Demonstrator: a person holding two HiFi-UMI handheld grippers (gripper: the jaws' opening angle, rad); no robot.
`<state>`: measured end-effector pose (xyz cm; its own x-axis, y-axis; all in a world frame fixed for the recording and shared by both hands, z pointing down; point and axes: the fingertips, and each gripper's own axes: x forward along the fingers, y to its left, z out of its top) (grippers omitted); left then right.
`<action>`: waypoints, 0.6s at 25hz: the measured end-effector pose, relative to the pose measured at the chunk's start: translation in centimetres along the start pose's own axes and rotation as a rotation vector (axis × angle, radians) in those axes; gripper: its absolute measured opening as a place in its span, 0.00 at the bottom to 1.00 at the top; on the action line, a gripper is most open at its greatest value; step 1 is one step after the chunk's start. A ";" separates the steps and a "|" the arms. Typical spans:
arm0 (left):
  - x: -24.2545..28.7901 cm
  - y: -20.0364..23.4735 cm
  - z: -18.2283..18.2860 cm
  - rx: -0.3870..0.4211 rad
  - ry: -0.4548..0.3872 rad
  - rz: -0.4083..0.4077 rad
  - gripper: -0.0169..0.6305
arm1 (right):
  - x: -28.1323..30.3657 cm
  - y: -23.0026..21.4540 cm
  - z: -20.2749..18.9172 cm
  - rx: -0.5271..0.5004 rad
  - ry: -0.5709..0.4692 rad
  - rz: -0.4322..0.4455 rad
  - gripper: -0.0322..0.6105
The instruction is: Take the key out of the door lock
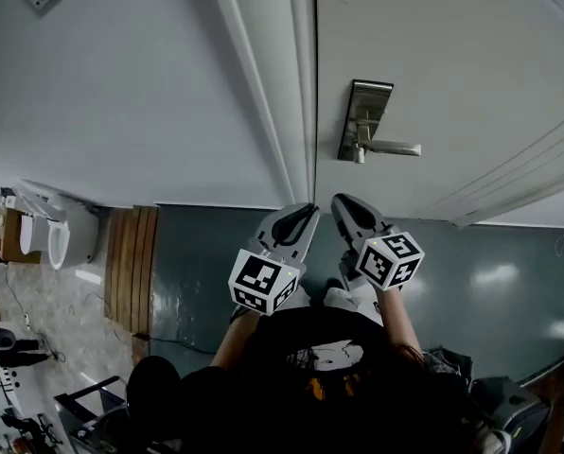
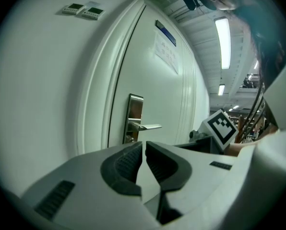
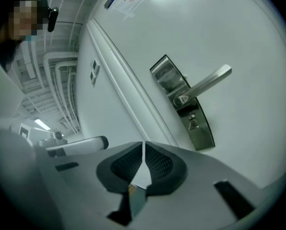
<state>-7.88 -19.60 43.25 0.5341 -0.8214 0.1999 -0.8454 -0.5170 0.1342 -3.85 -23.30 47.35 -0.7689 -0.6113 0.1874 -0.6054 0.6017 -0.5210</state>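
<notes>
Here, left gripper (image 2: 144, 145) and right gripper (image 3: 143, 145) show fingers pressed together, empty; unopened, they would likely nudge the key (image 3: 192, 122) ahead, not grasp it.

You are standing in what is looking like a lab or workshop hall. A glossy grey floor (image 1: 216, 253) is running up to a plain white door (image 1: 452, 74) that is carrying a printed notice (image 2: 166, 51) and a steel handle (image 1: 377, 146). Control panels (image 2: 83, 10) are sitting on the wall, strip lights (image 2: 223, 35) are glowing beneath bare ceiling pipes (image 3: 61, 85), and cabled equipment (image 1: 12, 386) is crowding the floor at your left.
</notes>
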 end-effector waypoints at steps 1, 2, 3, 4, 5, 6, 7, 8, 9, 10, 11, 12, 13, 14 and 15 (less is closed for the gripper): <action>0.1 0.1 0.0 0.002 0.003 -0.015 0.07 | 0.1 -0.4 0.1 0.007 -0.009 -0.018 0.06; 0.2 0.2 0.0 0.003 0.004 -0.029 0.07 | 0.1 -0.8 0.2 0.015 -0.018 -0.035 0.06; 0.3 0.3 0.0 0.005 0.006 -0.042 0.07 | 0.1 -1.2 0.4 0.023 -0.026 -0.051 0.06; 0.5 0.3 0.1 0.007 0.008 -0.055 0.07 | 0.1 -1.6 0.6 0.032 -0.035 -0.067 0.06; 0.6 0.4 0.1 0.010 0.010 -0.068 0.07 | 0.1 -2.0 0.8 0.040 -0.044 -0.083 0.06; 0.7 0.4 0.1 0.013 0.012 -0.081 0.07 | 0.1 -2.5 1.0 0.048 -0.052 -0.099 0.06; 0.9 0.4 0.1 0.016 0.013 -0.094 0.07 | 0.1 -3.0 1.2 0.055 -0.061 -0.113 0.06; 1.0 0.4 0.1 0.018 0.015 -0.106 0.07 | 0.1 -3.5 1.4 0.061 -0.068 -0.128 0.06; 1.1 0.5 0.1 0.020 0.017 -0.116 0.07 | 0.1 -4.1 1.6 0.066 -0.076 -0.143 0.06; 1.2 0.5 0.0 0.021 0.018 -0.126 0.07 | 0.1 -4.6 1.9 0.071 -0.084 -0.158 0.06; 1.3 0.5 0.0 0.022 0.019 -0.136 0.07 | 0.1 -5.2 2.1 0.078 -0.092 -0.173 0.07; 1.4 0.5 0.0 0.024 0.020 -0.146 0.07 | 0.2 -5.7 2.4 0.087 -0.102 -0.185 0.08; 1.5 0.5 0.0 0.027 0.021 -0.155 0.07 | 0.3 -6.2 2.6 0.099 -0.112 -0.194 0.13; 1.6 0.6 0.0 0.030 0.021 -0.163 0.07 | 0.5 -6.7 2.8 0.115 -0.123 -0.199 0.16; 1.6 0.6 0.0 0.033 0.021 -0.171 0.07 | 0.6 -7.2 3.0 0.135 -0.136 -0.205 0.17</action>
<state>-7.49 -21.21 43.66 0.6700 -0.7157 0.1974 -0.7417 -0.6568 0.1361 0.63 -29.55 48.68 -0.5934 -0.7818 0.1917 -0.7055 0.3905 -0.5914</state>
